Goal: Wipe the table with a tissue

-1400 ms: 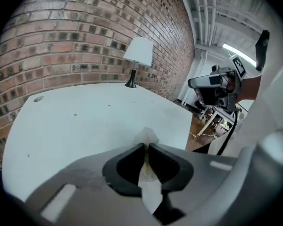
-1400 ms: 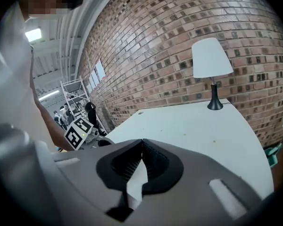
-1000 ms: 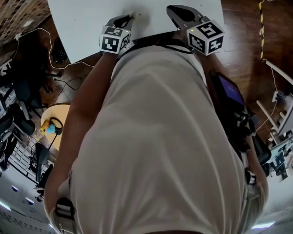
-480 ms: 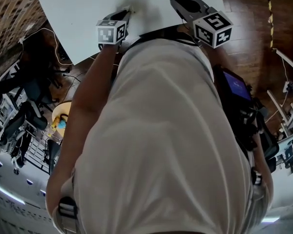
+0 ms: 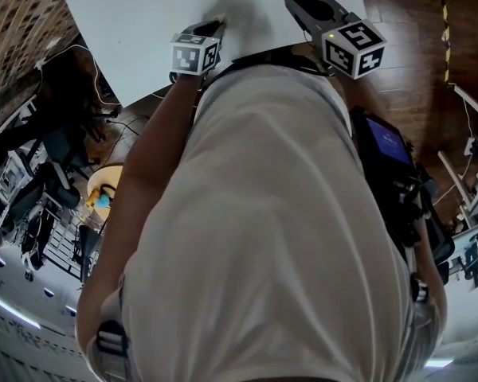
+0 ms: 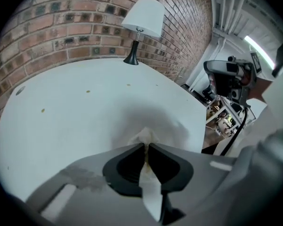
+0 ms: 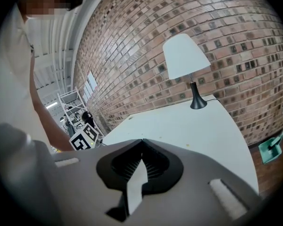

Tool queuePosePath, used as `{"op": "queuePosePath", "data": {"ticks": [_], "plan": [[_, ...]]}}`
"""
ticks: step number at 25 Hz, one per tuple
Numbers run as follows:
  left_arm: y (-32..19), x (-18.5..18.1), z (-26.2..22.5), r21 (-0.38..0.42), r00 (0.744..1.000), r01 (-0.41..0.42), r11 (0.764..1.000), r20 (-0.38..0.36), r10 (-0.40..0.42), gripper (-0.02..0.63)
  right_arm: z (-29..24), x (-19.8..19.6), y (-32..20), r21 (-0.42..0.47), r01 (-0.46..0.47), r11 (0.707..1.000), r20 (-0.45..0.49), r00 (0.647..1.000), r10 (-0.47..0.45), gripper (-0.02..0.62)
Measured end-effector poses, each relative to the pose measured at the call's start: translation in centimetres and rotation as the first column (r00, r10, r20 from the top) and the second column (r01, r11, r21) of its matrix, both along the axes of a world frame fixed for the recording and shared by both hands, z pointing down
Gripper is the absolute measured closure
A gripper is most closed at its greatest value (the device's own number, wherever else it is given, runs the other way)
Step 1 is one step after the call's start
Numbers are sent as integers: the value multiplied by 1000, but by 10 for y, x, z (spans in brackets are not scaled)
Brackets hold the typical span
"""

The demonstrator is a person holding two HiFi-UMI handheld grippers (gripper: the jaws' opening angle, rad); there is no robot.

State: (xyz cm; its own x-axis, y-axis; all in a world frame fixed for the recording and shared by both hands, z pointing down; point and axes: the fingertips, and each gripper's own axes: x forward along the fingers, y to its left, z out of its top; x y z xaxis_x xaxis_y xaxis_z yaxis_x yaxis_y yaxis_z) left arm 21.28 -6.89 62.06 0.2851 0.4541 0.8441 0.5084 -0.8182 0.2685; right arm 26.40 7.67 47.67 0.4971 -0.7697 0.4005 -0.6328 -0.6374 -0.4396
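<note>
We found the smooth, flat white table (image 6: 75,107) filling the middle of the left gripper view, its matte top marked by a few small brownish specks (image 6: 88,91) toward the upper left. The grey plastic left gripper (image 6: 146,146) sat at the bottom of that frame with its black-padded jaws pressed together on a thin, crumpled white paper tissue (image 6: 144,136). A wrinkled tuft of it poked out past the tips and lay against the tabletop in a soft grey shadow, while a flat strip trailed back between the pads. In the right gripper view the grey plastic right gripper (image 7: 142,140) had its ribbed black pads closed tip to tip on nothing, above the near part of the table. A lamp with a conical white shade and slim black stem (image 7: 184,55) stood on the table's far edge, in the upper right of that frame, before a rough brown brick wall (image 7: 146,55). In the head view both grippers lay along the top edge, above the person's pale cloth shirt (image 5: 271,229).
</note>
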Motion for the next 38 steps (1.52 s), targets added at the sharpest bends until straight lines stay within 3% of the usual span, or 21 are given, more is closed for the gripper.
{"op": "queuePosePath", "data": {"ticks": [4,7,14,20,23,25,27,31,38], "plan": [[-1,-1,8,32,999,-11,999,-32,12,569,-1,5,0,2,11,1000,-9,1000,-11,588],[18,-5,7,13,998,-47,999,-39,47,570,-1,4,3,-3,17,1000,-8,1000,-17,588],[75,1,7,39,963,-242,969,-114,245,569,-8,5,20,-9,8,1000,-18,1000,-8,588],[79,-17,5,5,961,-272,962,-55,272,570,-5,3,36,6,21,1000,-15,1000,-21,588],[60,-35,5,-38,983,-184,982,-28,183,569,-4,5,34,21,50,999,-19,999,-50,588],[36,-43,2,-53,998,-65,997,-32,63,569,-5,6,29,32,77,997,-27,997,-76,588],[10,-47,-4,-81,995,76,994,-57,-81,569,-6,5,23,35,110,993,-34,993,-109,588],[-37,-40,-29,-117,952,263,958,-129,-277,568,-5,9,-3,35,180,983,-57,982,-178,588],[-47,-40,-61,-156,882,373,915,-245,-402,567,-19,-5,-40,37,322,946,-113,942,-317,588]]}}
